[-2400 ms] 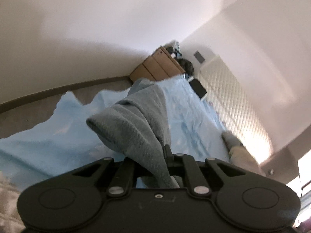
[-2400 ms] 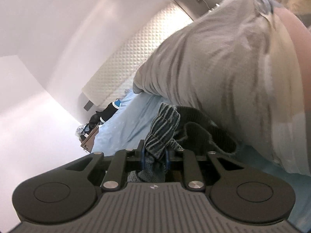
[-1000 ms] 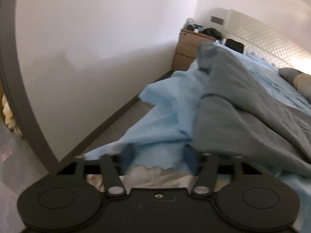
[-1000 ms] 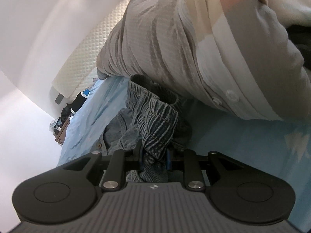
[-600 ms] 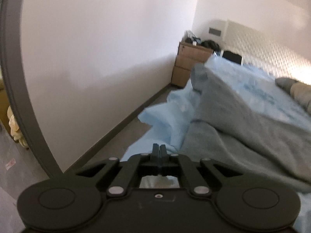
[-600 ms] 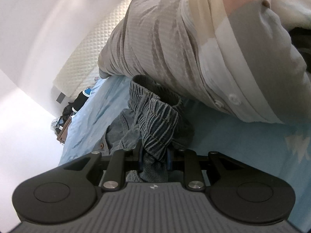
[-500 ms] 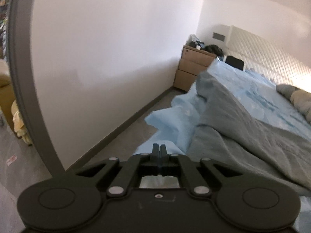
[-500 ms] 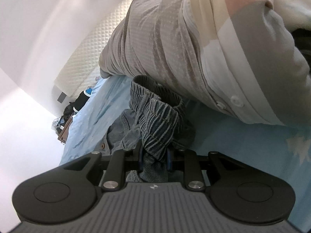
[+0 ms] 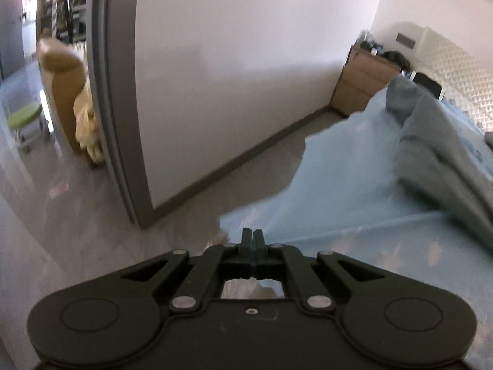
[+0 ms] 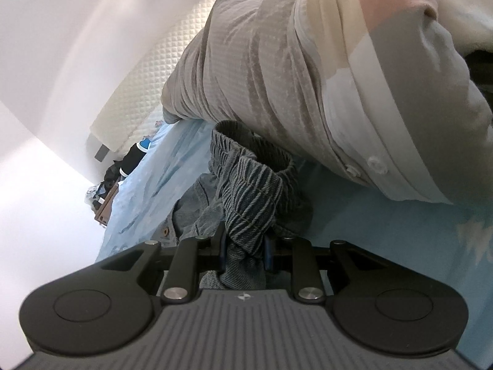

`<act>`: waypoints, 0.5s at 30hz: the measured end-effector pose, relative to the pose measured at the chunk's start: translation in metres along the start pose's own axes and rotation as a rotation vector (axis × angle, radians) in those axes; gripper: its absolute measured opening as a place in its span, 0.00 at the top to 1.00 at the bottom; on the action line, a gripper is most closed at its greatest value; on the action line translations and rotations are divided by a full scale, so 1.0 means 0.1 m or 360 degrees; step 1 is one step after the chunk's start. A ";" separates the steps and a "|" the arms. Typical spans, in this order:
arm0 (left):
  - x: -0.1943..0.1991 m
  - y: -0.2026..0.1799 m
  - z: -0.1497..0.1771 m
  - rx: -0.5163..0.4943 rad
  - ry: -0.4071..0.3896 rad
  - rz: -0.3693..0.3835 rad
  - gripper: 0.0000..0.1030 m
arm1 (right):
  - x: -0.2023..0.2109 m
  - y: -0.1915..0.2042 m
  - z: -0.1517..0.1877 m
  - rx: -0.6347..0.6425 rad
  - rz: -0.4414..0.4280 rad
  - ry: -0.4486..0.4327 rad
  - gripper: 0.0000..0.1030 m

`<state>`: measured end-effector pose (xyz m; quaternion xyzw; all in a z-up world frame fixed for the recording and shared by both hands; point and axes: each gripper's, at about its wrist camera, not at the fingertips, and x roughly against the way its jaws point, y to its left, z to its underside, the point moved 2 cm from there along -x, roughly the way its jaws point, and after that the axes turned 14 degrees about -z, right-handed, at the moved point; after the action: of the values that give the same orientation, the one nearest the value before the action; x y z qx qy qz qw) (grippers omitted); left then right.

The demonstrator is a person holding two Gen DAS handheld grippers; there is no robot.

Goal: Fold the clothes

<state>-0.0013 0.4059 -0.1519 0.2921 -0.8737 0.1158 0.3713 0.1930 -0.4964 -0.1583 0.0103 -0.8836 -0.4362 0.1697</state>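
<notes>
- Denim trousers, elastic waistband end bunched up in the right gripper, clamped tight
- Grey leg part stretched long across the light-blue bedsheet, running off toward the quilted headboard
- Left gripper pinched together on nothing, past the bed edge
- Wooden nightstand, white wall, grey door frame

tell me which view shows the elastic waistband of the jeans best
The right wrist view. The gathered elastic waistband fills the middle of the frame, bunched and clamped in the right gripper, its ribbing sharp. The left wrist view shows no waistband, only a grey-blue garment lying on the blue bedsheet, blurred.
</notes>
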 end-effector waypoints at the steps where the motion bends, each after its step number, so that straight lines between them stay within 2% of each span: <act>1: 0.00 0.00 0.01 0.0005 0.0004 0.0011 1.00 | -0.01 -0.01 0.01 -0.0001 0.0007 0.0000 0.77; 4: 0.05 -0.02 0.01 0.0059 0.0019 0.0095 0.98 | 0.00 0.01 0.04 0.0008 0.0021 0.0003 0.77; 5: 0.07 0.01 0.01 0.0072 0.0023 0.0128 0.94 | 0.00 0.01 0.04 0.0016 0.0021 0.0007 0.77; 9: 0.24 0.01 -0.10 0.0108 -0.0014 0.0222 0.62 | 0.01 0.01 0.03 0.0021 0.0012 0.0025 0.77; 11: 0.37 -0.03 -0.18 0.0121 -0.0058 0.0263 0.55 | 0.02 0.01 0.03 0.0018 0.0005 0.0029 0.77; 15: 0.65 -0.29 -0.32 0.0059 -0.0149 0.0362 0.53 | 0.05 0.01 0.02 0.0014 0.0001 0.0053 0.75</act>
<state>-0.0017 0.3688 -0.0832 0.2029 -0.9153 0.1596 0.3090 0.1878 -0.4949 -0.1577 0.0181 -0.8826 -0.4320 0.1845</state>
